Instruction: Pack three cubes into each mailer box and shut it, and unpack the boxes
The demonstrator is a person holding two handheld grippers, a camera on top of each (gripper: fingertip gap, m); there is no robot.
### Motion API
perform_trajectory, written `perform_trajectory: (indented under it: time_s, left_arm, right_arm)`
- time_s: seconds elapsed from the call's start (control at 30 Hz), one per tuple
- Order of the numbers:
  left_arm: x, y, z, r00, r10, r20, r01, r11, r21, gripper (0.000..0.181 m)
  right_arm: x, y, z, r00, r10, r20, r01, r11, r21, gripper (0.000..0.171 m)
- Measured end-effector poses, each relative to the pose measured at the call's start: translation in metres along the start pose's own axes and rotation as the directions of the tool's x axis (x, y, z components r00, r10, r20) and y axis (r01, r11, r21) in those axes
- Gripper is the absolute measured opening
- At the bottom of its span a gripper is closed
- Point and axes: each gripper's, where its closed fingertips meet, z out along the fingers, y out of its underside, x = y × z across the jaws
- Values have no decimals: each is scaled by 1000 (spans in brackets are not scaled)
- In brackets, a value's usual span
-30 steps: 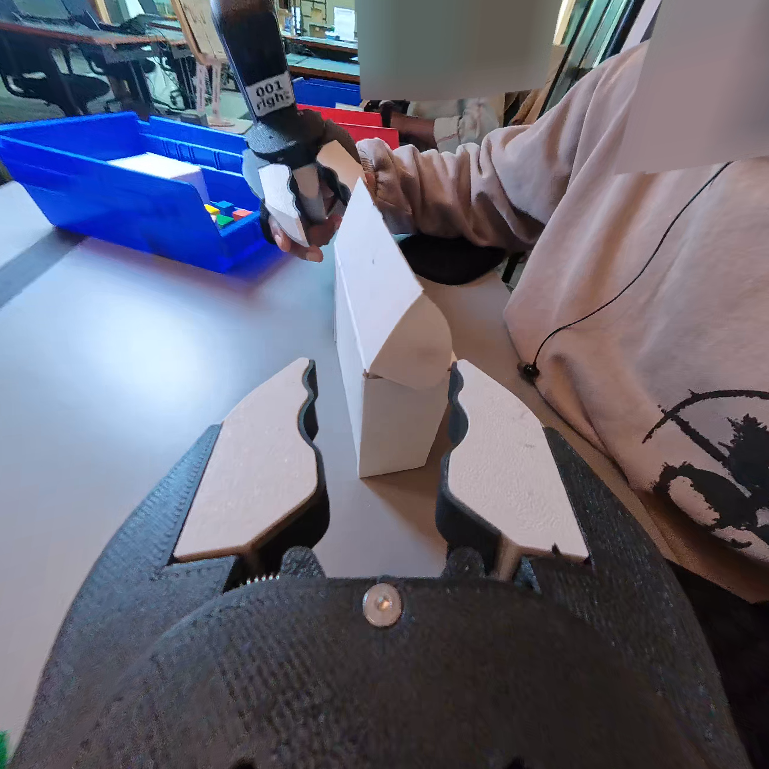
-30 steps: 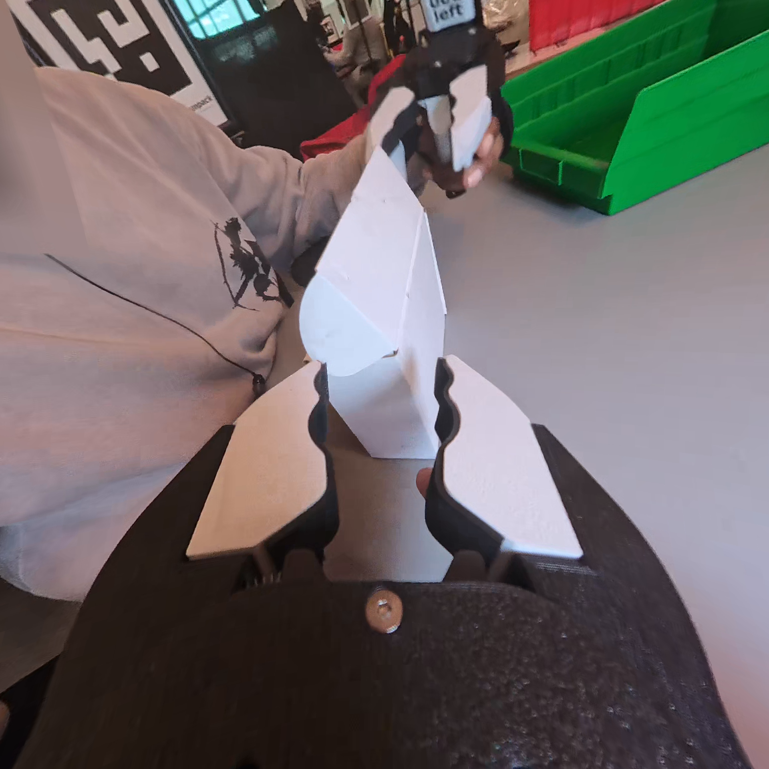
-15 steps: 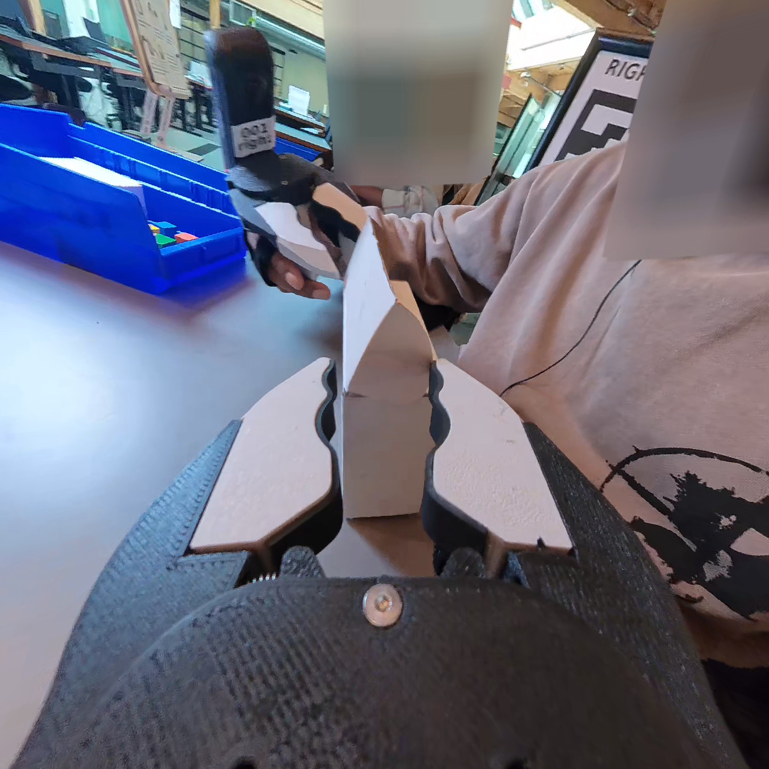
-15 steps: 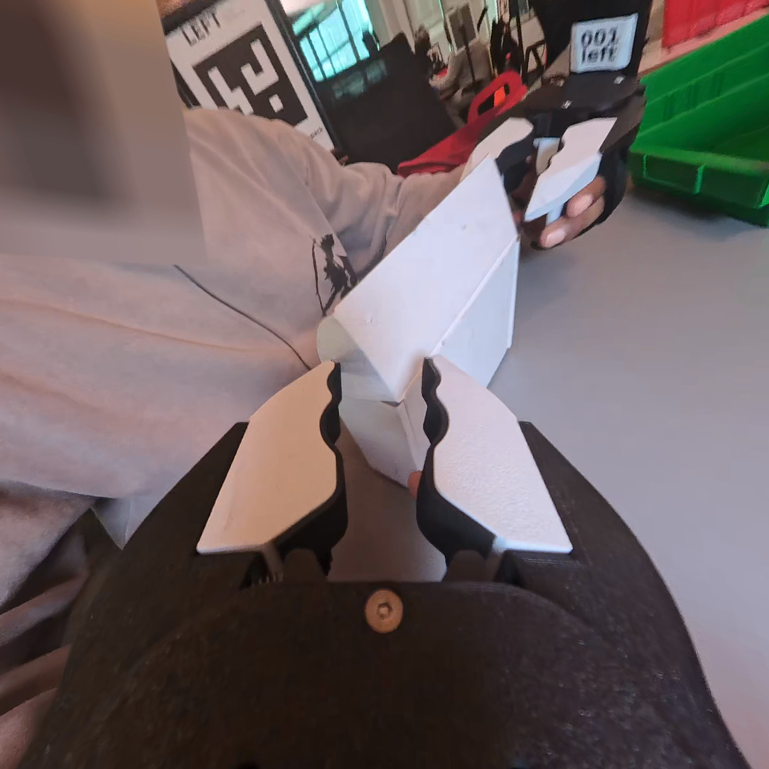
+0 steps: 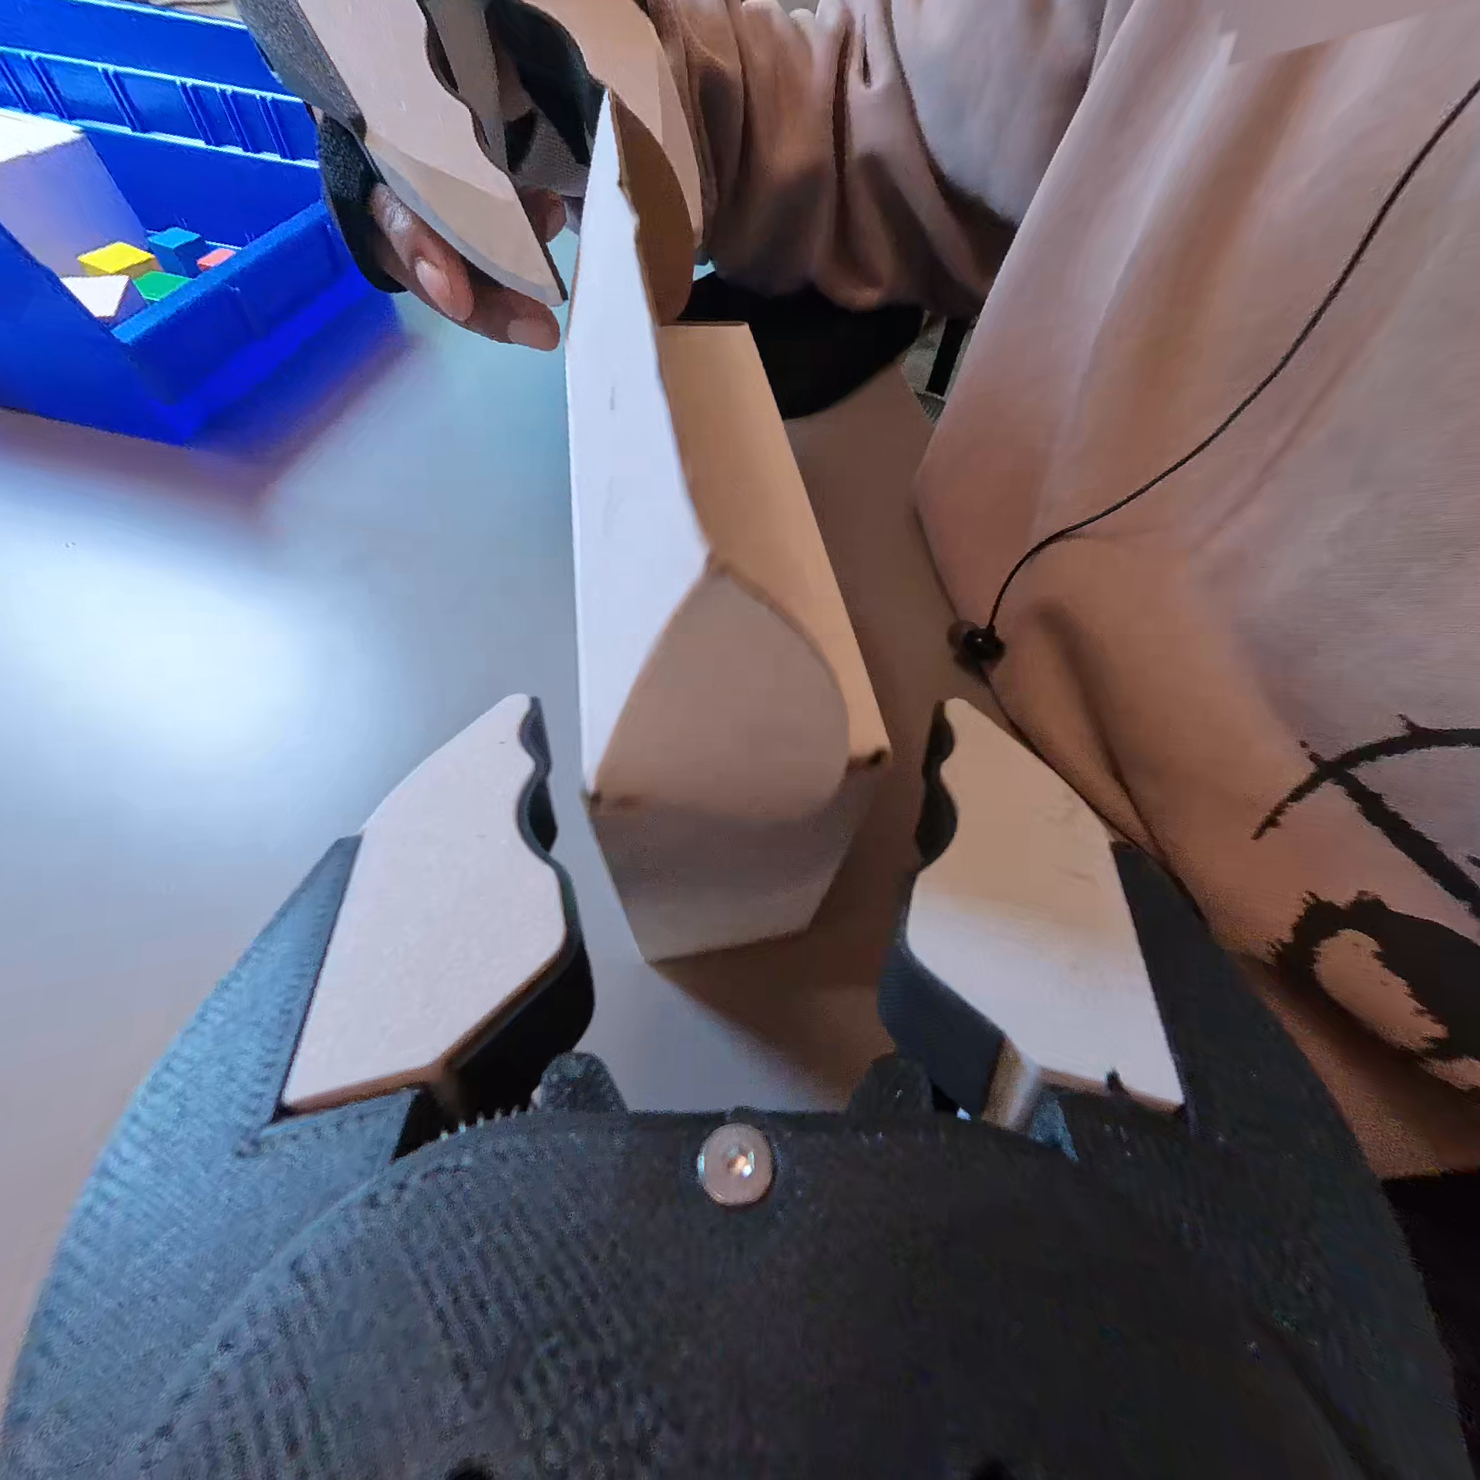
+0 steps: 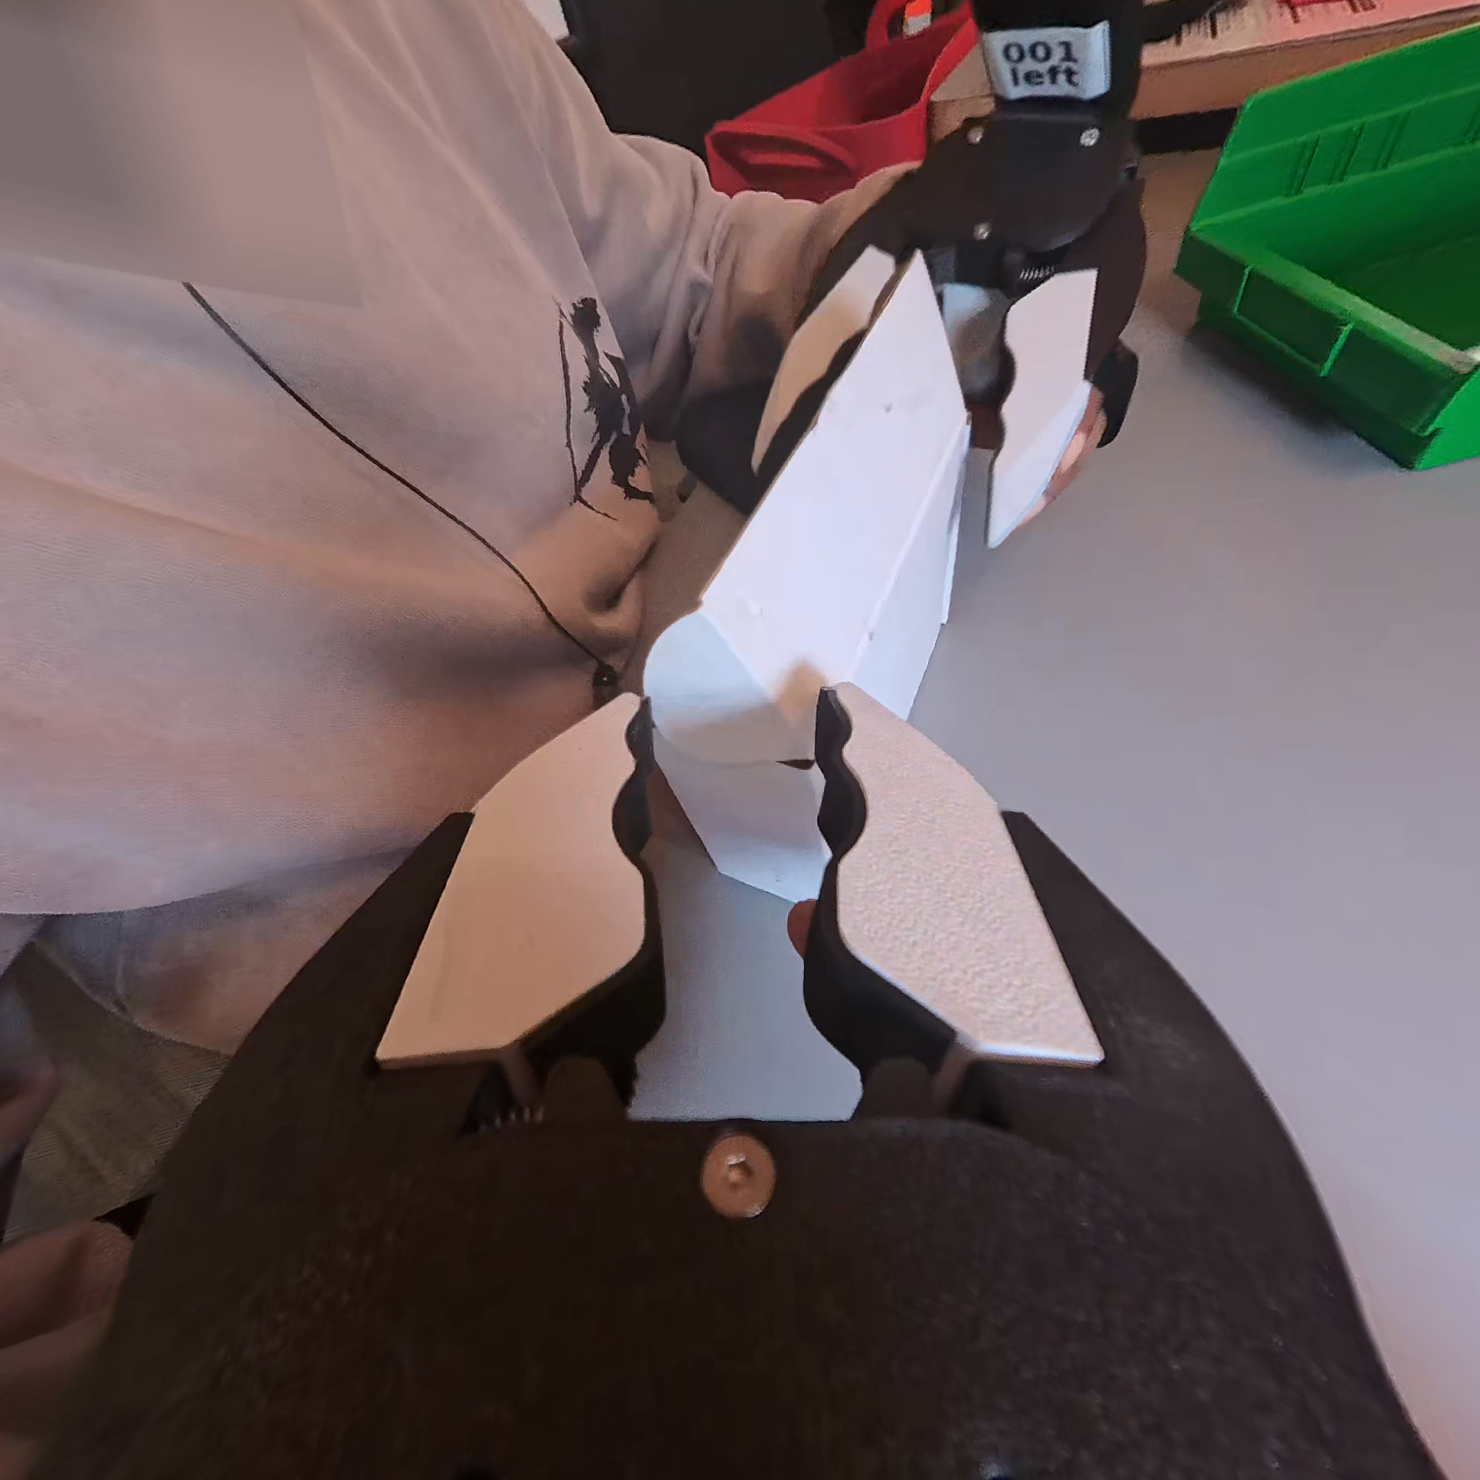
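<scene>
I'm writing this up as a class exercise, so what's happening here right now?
A person in a light sweatshirt holds a claw in each hand, one at each end of a white mailer box standing on edge on a grey table. The left claw is open, with the near end of the box between its fingers but untouched. The right claw looks closed on the other end. A blue bin behind holds coloured cubes.
</scene>
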Motion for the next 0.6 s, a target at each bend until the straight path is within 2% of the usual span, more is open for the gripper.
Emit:
perform_trajectory:
  time_s: [0.07, 0.33, 0.6]
  left_arm:
    - [-3, 2, 9, 999, 35, 30, -34, 999, -30, 76]
    - [-10, 5, 8, 993, 73, 88, -63, 992, -109, 76]
    - [-13, 9, 9, 995, 20, 95, -4, 986, -165, 76]
  right_arm:
    - [0, -4, 5, 1000, -18, -8, 18, 1000, 4, 30]
    - [1, -10, 2, 996, 70, 53, -74, 994, 76, 27]
    - [7, -15, -2, 971, 191, 144, -214, 962, 171, 24]
